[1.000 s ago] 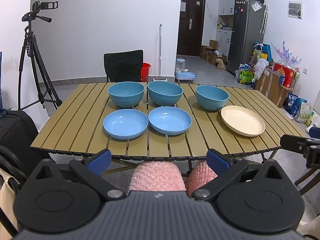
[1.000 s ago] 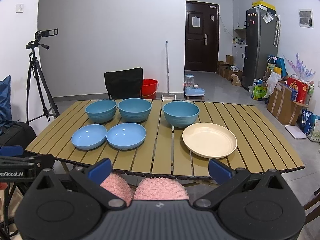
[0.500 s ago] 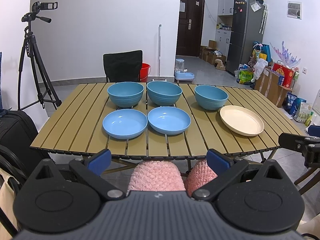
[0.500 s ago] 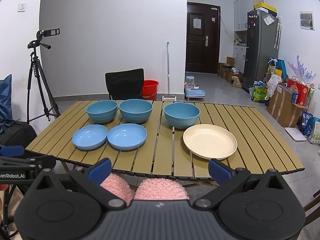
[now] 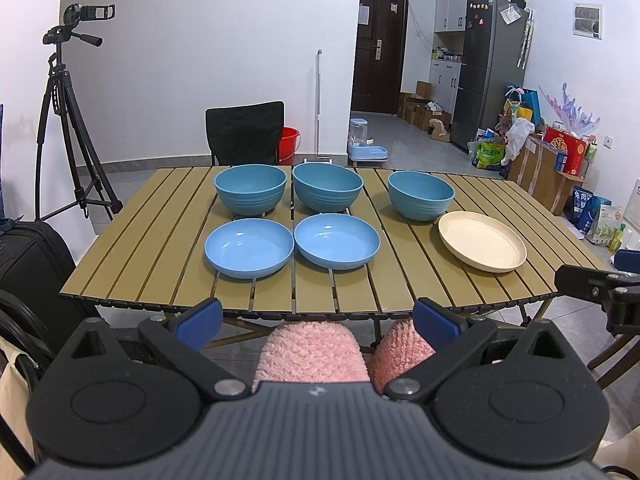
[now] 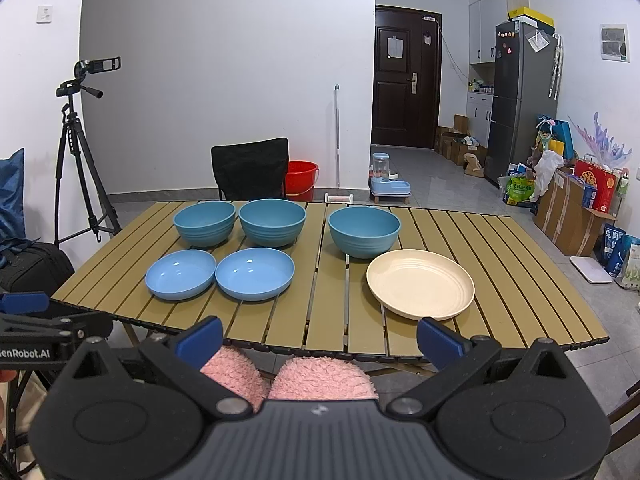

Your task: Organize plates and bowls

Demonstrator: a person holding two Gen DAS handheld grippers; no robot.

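**Six dishes laid out, both tools short of the desk**

Nothing is grasped. The left hand-held gripper point(image 5: 316, 320) and the right hand-held gripper point(image 6: 318, 334) each hang in front of the near edge of the slatted desk point(image 5: 160, 232), fingers spread wide and empty.

Three deep blue bowls stand in a row toward the far edge: the left bowl point(image 5: 251, 189), the middle bowl point(image 5: 327, 187) just beside it, and the right bowl point(image 5: 421, 195) set apart. In front of them lie two shallow blue plates, the left plate point(image 5: 249, 247) and the middle plate point(image 5: 337, 241), their rims nearly touching. The cream plate point(image 5: 481, 245) lies toward the right edge, close to the right bowl.

Judged from this layout, sorting has not begun. The risks look like these: a pinch on a thin, smooth plate rim may slip, or tilt the plate on lifting; taking either blue plate could nudge its close neighbour; reaching over the plates for a bowl could clip them; and the gaps between slats may catch a rim that is slid, not lifted.
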